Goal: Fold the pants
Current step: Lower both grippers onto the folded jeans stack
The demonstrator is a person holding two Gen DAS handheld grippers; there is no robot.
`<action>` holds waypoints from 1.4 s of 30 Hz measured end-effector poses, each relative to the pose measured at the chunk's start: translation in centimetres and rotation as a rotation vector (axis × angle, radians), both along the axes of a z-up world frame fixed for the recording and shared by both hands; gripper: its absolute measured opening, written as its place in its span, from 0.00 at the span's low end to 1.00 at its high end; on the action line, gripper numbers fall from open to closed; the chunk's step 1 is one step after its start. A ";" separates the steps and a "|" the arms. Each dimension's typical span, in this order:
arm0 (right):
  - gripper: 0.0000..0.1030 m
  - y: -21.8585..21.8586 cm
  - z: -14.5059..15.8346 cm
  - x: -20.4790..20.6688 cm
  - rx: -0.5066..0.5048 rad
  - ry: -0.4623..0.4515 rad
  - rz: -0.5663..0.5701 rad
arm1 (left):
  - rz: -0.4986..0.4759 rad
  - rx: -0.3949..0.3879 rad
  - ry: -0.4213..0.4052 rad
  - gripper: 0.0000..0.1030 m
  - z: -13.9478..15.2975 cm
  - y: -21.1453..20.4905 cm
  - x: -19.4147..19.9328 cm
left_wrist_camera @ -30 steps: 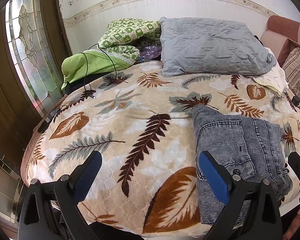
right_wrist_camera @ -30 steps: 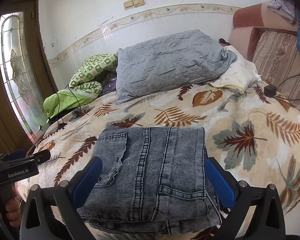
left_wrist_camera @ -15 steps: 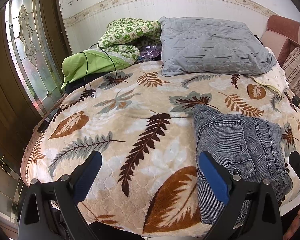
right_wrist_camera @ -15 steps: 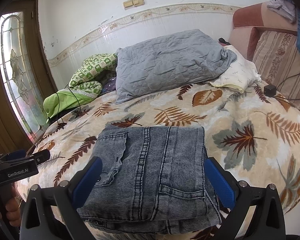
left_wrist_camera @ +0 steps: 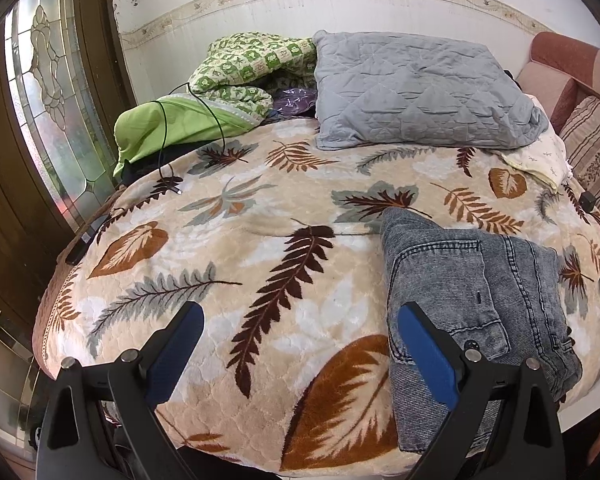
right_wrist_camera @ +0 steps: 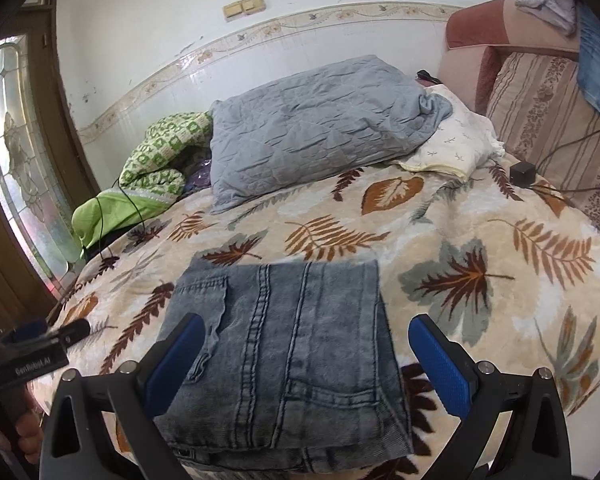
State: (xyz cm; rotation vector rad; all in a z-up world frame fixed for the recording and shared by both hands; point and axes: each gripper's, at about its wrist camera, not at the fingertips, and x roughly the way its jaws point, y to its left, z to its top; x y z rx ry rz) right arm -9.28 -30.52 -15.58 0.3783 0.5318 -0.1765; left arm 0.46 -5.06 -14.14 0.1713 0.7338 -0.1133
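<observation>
Grey-blue washed denim pants (right_wrist_camera: 288,344) lie folded into a compact rectangle on the leaf-print blanket (right_wrist_camera: 480,240), close to the bed's near edge. In the left wrist view the same pants (left_wrist_camera: 472,300) sit at the right. My right gripper (right_wrist_camera: 302,332) hovers open just in front of the folded pants, its blue pads wide apart and holding nothing. My left gripper (left_wrist_camera: 300,320) is open too, over bare blanket (left_wrist_camera: 228,248) left of the pants. The left gripper's body (right_wrist_camera: 32,356) shows at the left edge of the right wrist view, held by a hand.
A grey quilted pillow (right_wrist_camera: 320,128) and a green patterned quilt (right_wrist_camera: 160,160) lie at the head of the bed. A cream cloth (right_wrist_camera: 456,148), a black charger (right_wrist_camera: 522,172) with cable and a striped sofa cushion (right_wrist_camera: 552,128) are at the right. A glass-panelled door (left_wrist_camera: 52,100) stands left.
</observation>
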 end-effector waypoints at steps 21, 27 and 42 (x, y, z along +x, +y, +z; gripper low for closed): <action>1.00 -6.1 -4.3 2.5 0.210 0.149 0.028 | -0.036 -0.010 0.110 0.95 -3.1 -1.2 0.8; 1.00 -5.2 -4.2 2.1 0.167 0.156 0.051 | -0.033 -0.018 0.167 0.95 -4.7 -1.8 1.8; 1.00 -2.4 -5.8 4.5 0.078 0.268 0.093 | -0.021 0.058 0.182 0.95 -6.7 -1.6 3.0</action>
